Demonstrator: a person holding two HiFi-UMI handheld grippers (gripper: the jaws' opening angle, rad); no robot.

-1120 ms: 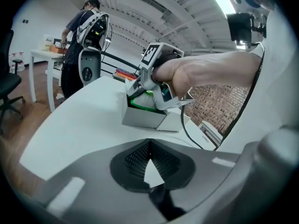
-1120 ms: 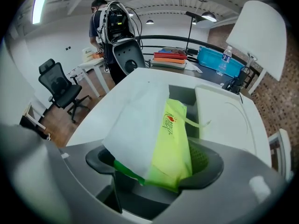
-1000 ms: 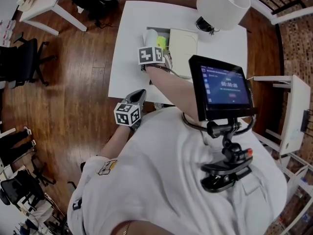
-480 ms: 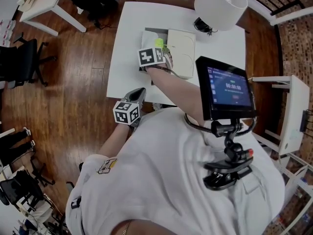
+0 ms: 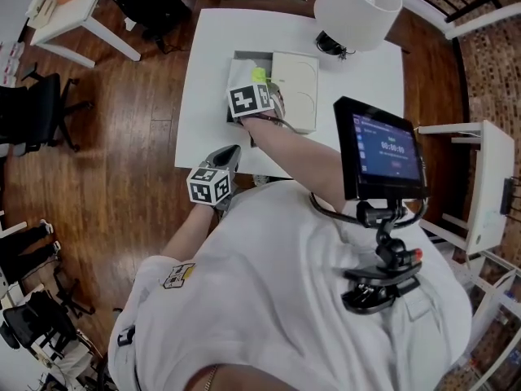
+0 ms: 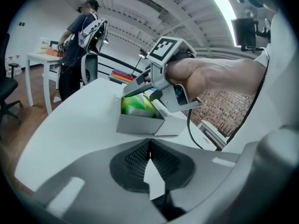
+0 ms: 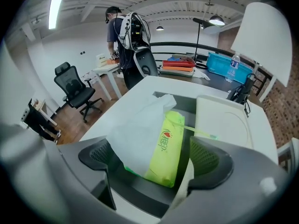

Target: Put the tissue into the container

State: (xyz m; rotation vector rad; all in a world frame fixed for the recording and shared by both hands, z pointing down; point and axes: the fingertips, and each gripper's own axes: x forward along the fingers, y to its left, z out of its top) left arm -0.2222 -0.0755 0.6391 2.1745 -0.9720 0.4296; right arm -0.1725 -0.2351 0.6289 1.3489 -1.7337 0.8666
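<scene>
Both jaws of your right gripper (image 7: pixel 154 162) have just been opening wide, the tissue (image 7: pixel 163 143) loose between them, hiding the container (image 5: pixel 247 56) floor. Your left gripper (image 6: pixel 149 149) is closed and empty. A lamp (image 5: pixel 358 10) stands at the table's (image 5: pixel 207 96) far edge.

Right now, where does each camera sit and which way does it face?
Head view: on the person's head, looking steeply down at the table and container; shows torso, both arms, left gripper, right gripper.
Left gripper view: on the left gripper, looking over its shut jaws across the table; shows the right hand.
Right gripper view: on the right gripper, looking down into the container; its jaws, just opened wider, stand apart around the tissue pack.
Both gripper views share the container and tissue pack.
</scene>
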